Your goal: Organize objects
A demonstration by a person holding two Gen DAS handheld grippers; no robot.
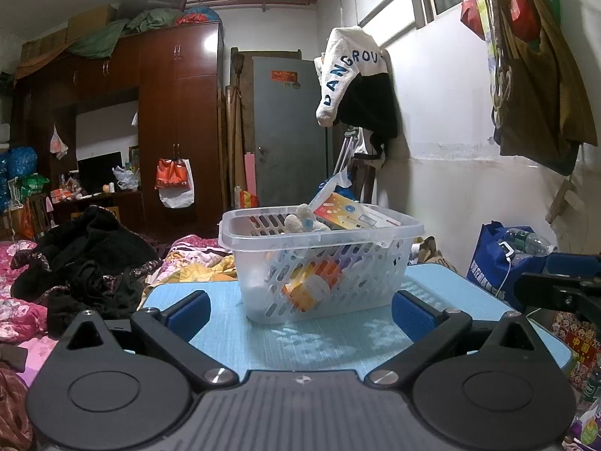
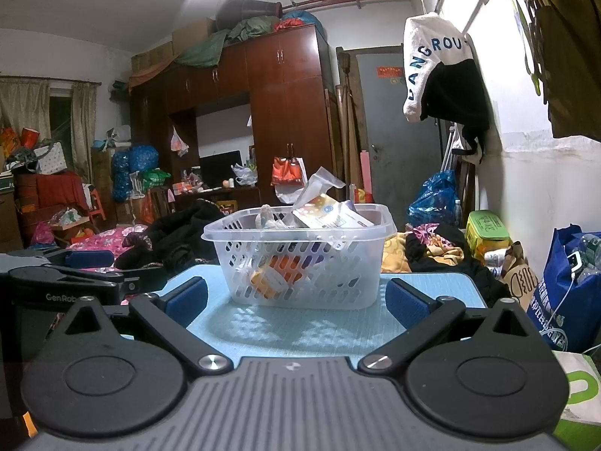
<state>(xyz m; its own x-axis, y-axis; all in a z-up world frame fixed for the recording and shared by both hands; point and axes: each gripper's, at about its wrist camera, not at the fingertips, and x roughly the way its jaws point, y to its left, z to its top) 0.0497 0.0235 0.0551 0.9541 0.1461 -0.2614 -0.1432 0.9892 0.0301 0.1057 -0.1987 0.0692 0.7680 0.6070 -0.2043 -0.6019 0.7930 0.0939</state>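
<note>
Both the left gripper (image 1: 298, 314) and right gripper (image 2: 296, 306) are held apart, empty; the basket (image 1: 319, 263) at twelve o'clock should be approached level.

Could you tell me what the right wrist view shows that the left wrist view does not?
Only the right wrist view shows the beige curtained window, the yellow-green lidded box and the left gripper at its left edge. Only the left wrist view shows the right gripper at its right edge. Both share the clear perforated plastic basket holding a colourful carton and orange packet, standing on the light blue table, and both grippers open and empty.
</note>
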